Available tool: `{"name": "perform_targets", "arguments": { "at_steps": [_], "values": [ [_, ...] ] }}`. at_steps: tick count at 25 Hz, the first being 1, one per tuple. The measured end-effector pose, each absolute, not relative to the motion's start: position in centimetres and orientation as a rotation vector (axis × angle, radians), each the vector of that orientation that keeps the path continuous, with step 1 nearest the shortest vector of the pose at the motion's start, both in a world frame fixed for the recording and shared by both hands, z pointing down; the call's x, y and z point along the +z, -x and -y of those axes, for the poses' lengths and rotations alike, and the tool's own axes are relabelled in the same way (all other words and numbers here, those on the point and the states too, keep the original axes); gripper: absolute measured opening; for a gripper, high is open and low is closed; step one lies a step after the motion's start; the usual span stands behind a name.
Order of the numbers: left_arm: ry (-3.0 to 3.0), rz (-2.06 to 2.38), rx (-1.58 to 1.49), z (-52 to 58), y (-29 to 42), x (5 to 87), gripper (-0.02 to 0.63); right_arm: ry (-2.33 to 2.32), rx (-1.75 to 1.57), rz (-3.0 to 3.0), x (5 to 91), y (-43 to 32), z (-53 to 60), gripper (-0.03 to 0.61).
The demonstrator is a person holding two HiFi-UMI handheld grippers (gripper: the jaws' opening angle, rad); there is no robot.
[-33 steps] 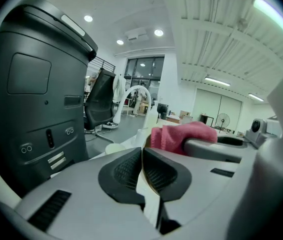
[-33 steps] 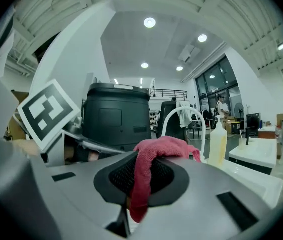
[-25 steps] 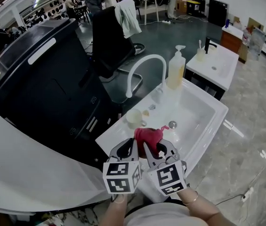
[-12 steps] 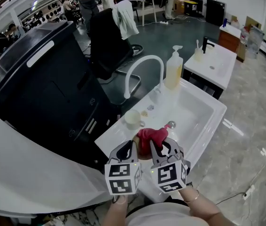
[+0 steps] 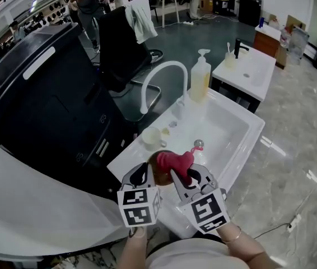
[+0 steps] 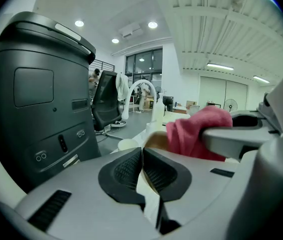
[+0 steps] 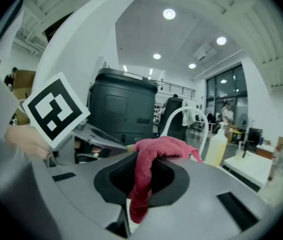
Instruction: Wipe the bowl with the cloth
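On the left, the left gripper (image 5: 146,171) is clenched on the rim of the bowl (image 6: 155,139), with a thin pale edge pinched between its pads. It holds the bowl in the air over the near edge of the sink (image 5: 242,133). The red cloth (image 5: 174,162) is bunched against the bowl, though how far it reaches inside I cannot tell. To the right, the right gripper (image 5: 185,177) grasps a fold of the cloth, with a tail hanging below its jaws.

The wiping looks to be under way. To do it well, the left grip probably has to brace against the push of the cloth, since a pinch on a thin rim could twist or slip. Light pressure and short sweeps round the inner wall seem safest. Turning the bowl to meet the cloth should reach the far side better than stretching. The wad should lead, not the hard jaw tips. Staying over the sink would soften a drop.
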State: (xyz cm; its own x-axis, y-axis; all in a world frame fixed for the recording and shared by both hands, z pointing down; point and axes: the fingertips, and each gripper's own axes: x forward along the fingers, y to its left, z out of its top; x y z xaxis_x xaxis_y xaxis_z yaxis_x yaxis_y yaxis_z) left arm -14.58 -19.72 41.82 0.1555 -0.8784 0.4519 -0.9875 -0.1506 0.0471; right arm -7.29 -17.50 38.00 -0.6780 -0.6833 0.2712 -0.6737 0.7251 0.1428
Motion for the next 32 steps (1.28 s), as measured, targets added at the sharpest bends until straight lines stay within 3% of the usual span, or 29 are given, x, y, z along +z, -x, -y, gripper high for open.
{"name": "perform_targets", "arguments": {
  "at_steps": [12, 26, 32],
  "values": [
    [-2.206, 1.727, 0.545, 18.5, 12.8, 41.9, 0.031, -0.907, -0.033, 2.409, 44.2, 9.8, 17.9, 0.035],
    [-2.146, 1.728, 0.490, 19.0, 13.8, 42.4, 0.029, -1.126, -0.035, 2.414, 42.2, 5.9, 19.5, 0.035],
    [-2.068, 1.789, 0.414, 20.0, 16.1, 42.8, 0.029, -0.979, 0.401, 2.780, 38.3, 6.9, 16.8, 0.035]
  ]
}}
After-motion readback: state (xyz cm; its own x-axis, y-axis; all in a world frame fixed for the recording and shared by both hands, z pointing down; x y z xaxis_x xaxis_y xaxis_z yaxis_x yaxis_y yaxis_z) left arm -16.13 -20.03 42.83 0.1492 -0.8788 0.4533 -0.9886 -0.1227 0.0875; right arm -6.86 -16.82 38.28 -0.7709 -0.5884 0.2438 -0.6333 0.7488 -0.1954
